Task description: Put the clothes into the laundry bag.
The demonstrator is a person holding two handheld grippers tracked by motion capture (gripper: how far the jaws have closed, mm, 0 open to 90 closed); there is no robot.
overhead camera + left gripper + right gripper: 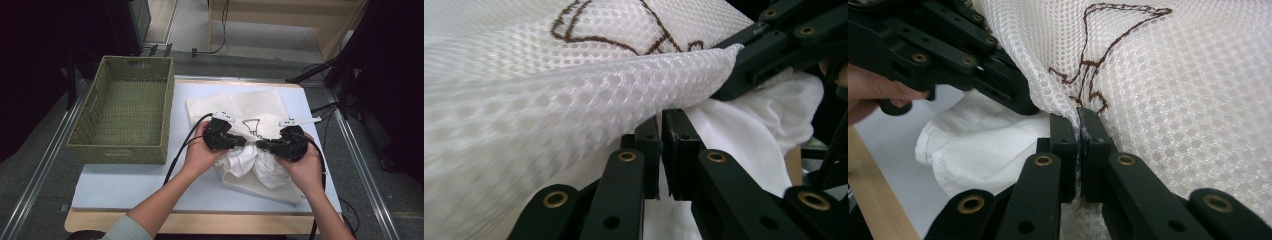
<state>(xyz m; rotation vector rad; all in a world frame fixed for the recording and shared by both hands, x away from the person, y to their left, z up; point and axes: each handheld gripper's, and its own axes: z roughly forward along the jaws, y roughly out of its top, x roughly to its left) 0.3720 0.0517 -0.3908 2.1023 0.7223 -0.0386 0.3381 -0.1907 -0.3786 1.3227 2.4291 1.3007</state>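
Observation:
A white mesh bag (240, 107) with a brown stitched drawing lies on the white tabletop (130, 185), and a bunched white garment (250, 167) sits at its near end. My left gripper (245, 142) and right gripper (259, 145) meet tip to tip over the garment. In the left gripper view the left gripper (661, 122) has its jaws nearly together under the mesh bag's (574, 90) edge, with the garment (744, 130) below. In the right gripper view the right gripper (1079, 117) pinches the mesh (1173, 100) just below the stitching. The left gripper (1024, 102) holds the same edge beside it.
An empty green woven basket (117, 150) stands on the left side of the table, close to the left forearm. A wooden strip (200, 222) runs along the table's near edge. Cables (180, 150) trail from both grippers. Dark stands and floor rails surround the table.

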